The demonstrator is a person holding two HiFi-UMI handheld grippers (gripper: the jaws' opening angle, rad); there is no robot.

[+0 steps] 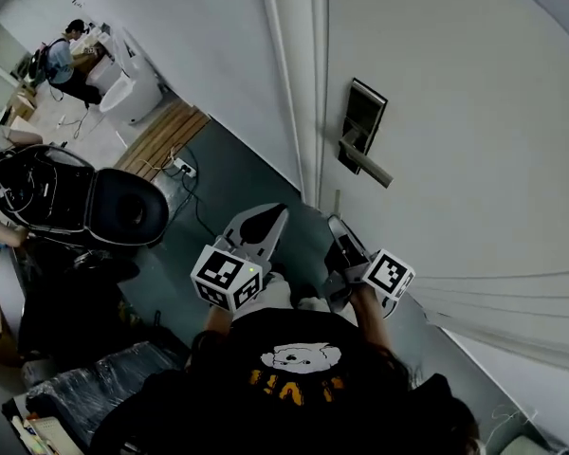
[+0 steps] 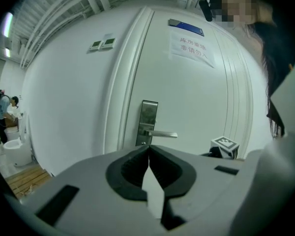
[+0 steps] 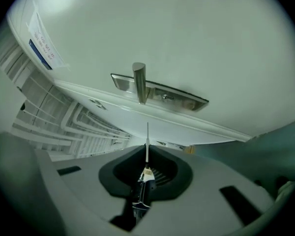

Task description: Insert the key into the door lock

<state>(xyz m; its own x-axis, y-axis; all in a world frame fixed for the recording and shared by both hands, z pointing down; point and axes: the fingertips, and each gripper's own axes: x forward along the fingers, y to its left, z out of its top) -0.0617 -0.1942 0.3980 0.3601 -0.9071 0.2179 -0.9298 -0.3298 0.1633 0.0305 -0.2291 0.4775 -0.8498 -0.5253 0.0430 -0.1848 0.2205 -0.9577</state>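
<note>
Right gripper [image 3: 146,150] clamps one key [image 3: 145,175] | one door lock [image 3: 179,99] | left gripper [image 2: 148,150] closed

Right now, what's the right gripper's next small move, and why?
Probably ease the right gripper forward toward the lock plate, keeping the blade aimed at it. Its jaws are shut on the key, and the key's tip ends short of the plate and the handle, touching neither. The left gripper is shut on nothing, so it likely plays no part.
</note>
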